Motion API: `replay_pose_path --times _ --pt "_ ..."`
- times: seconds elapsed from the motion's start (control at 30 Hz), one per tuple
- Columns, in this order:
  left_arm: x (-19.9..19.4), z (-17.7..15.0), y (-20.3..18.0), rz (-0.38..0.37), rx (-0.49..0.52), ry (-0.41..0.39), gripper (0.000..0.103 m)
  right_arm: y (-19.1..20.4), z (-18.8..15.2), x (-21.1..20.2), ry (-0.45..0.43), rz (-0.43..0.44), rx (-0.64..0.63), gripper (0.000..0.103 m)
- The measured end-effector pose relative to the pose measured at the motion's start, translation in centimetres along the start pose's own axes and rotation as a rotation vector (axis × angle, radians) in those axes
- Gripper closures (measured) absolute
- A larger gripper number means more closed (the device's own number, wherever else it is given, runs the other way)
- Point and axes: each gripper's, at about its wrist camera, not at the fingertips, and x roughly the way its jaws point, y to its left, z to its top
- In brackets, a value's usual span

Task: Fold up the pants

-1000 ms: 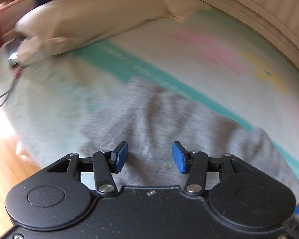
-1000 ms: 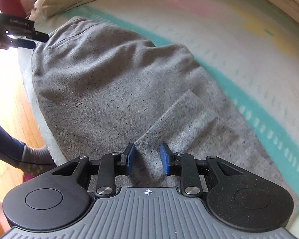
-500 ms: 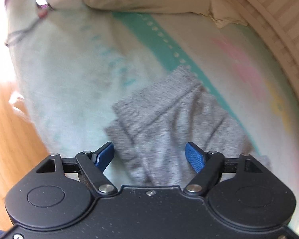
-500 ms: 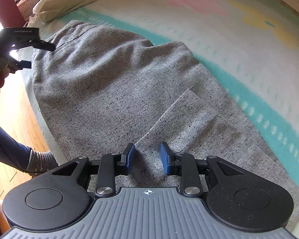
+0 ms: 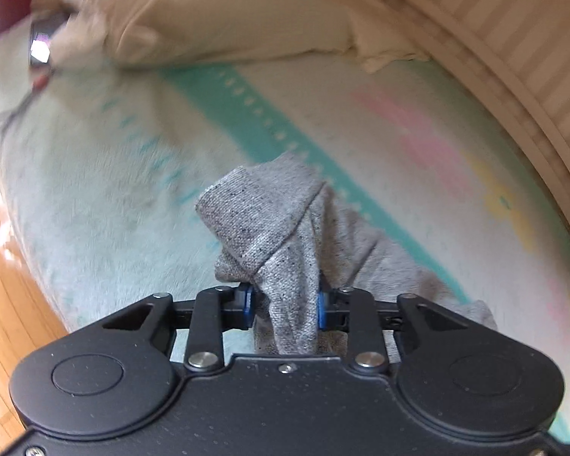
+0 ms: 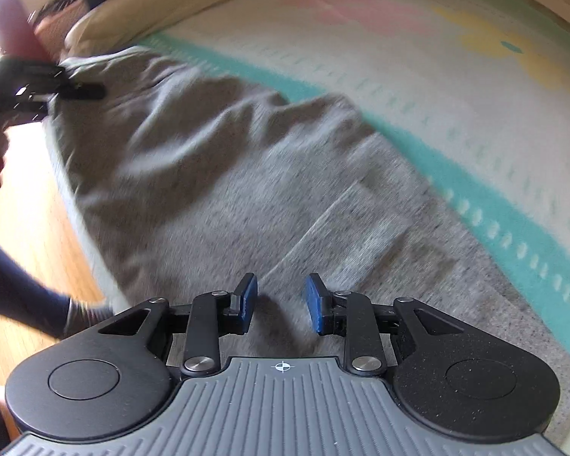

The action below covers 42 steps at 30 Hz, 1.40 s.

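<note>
The left gripper [image 5: 285, 306], jaws just closing, pinches the grey knit pants [image 5: 269, 224] bunched; the right gripper [image 6: 280, 302] hangs spread above them.

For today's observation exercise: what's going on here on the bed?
A person is folding grey pants spread on a bed, with a gripper in each hand. The left gripper has just closed on a bunched end of the pants. The right gripper hovers over the other end, jaws apart with nothing pinched.
</note>
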Motion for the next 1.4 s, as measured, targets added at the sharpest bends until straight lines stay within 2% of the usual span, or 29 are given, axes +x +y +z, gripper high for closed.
replay_pose_path --times 0.1,0.2,0.23,0.27,0.3,0.47,0.53,0.63,0.7,0.83,0.93,1.03,1.13,1.27,1.4 --pt "-1.9 -0.2 -1.6 -0.023 0.07 -0.054 0.07 -2.2 1.1 0.5 -0.066 0.03 0.152 0.076" --pt "-3.3 -0.3 -2.5 -0.056 0.098 -0.088 0.07 -4.5 2.1 2.1 -0.077 0.064 0.297 0.079" --pt "-3.6 -0.3 -2.8 -0.067 0.103 -0.096 0.07 -5.0 2.4 2.7 -0.077 0.064 0.326 0.082" --pt "-3.9 -0.4 -3.0 -0.074 0.111 -0.102 0.07 -5.4 2.5 3.2 -0.082 0.052 0.344 0.091" --pt "-4.1 -0.4 -3.0 -0.077 0.118 -0.105 0.07 -5.8 2.7 3.7 -0.093 0.041 0.362 0.096" --pt "-4.7 -0.6 -3.0 -0.093 0.132 -0.107 0.07 -7.4 3.0 4.5 -0.123 0.062 0.479 0.096" --pt "-4.5 -0.3 -3.2 -0.099 0.134 -0.109 0.07 -7.1 2.9 3.7 -0.133 0.083 0.476 0.093" --pt "-4.6 0.0 -3.7 -0.11 0.148 -0.116 0.07 -6.0 1.7 2.1 -0.118 0.168 0.436 0.09" --pt "-5.2 0.0 -4.1 -0.125 0.159 -0.127 0.07 -4.9 0.5 1.7 -0.065 0.233 0.411 0.09" --pt "-6.3 -0.2 -5.3 -0.146 0.204 -0.151 0.071 -2.6 -2.6 2.4 0.087 0.272 0.31 0.09" --pt "-7.7 -0.5 -6.6 -0.168 0.242 -0.173 0.071 -1.9 -3.2 1.8 0.081 0.303 0.253 0.09" --pt "-9.4 -0.9 -8.5 -0.192 0.292 -0.203 0.071 -3.4 -3.4 -0.2 0.014 0.337 0.305 0.09" --pt "-11.3 -1.6 -11.3 -0.218 0.37 -0.247 0.071 -6.2 -3.8 -2.6 -0.074 0.275 0.379 0.09" --pt "-13.8 -4.0 -16.5 -0.272 0.512 -0.301 0.071 -10.3 -5.4 -4.6 -0.146 0.181 0.526 0.09" --pt "-13.7 -8.3 -22.5 -0.354 0.651 -0.26 0.071 -13.3 -7.6 -5.4 -0.144 0.036 0.624 0.09"
